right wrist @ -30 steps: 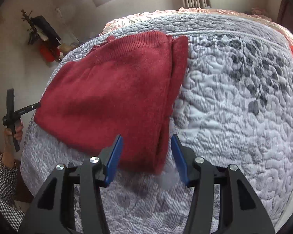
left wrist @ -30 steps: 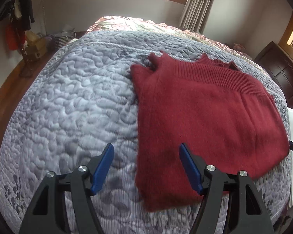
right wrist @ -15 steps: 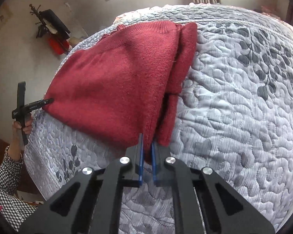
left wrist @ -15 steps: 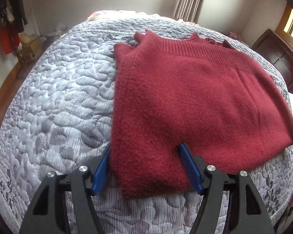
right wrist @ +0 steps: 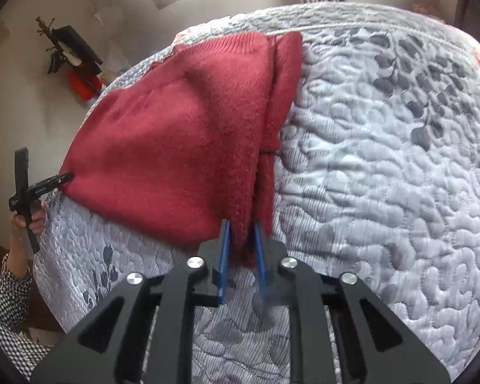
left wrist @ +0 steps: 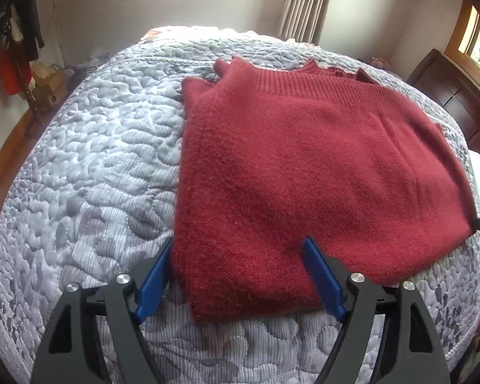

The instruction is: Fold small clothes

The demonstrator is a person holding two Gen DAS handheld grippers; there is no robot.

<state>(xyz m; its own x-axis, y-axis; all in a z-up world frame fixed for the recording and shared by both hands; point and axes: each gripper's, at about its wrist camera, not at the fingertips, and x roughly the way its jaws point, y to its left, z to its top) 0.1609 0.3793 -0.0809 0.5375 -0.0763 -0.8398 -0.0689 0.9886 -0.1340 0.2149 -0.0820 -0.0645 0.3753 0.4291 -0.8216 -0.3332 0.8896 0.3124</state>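
Note:
A red knit sweater [left wrist: 304,166] lies folded on a grey quilted bed [left wrist: 80,160]. My left gripper [left wrist: 237,243] is open, and its blue fingers straddle the sweater's near left corner, low on the quilt. In the right wrist view, the right gripper [right wrist: 241,227] is shut on the near corner of the sweater [right wrist: 176,140], where the folded layers bunch between the blue pads. That edge is pulled up a little from the quilt [right wrist: 384,160]. The left gripper [right wrist: 64,177] shows at the sweater's far corner, held by a hand [right wrist: 25,224].
A checked sleeve [right wrist: 6,304] shows at the bed's left edge. A coat rack [right wrist: 70,48] with dark and red items stands by the wall. Dark wooden furniture [left wrist: 448,96] is at the right. Bare quilt stretches right of the sweater.
The left gripper moved forward until its open fingers straddled the sweater's corner. The right gripper went from open to shut on the opposite corner and drew that edge up.

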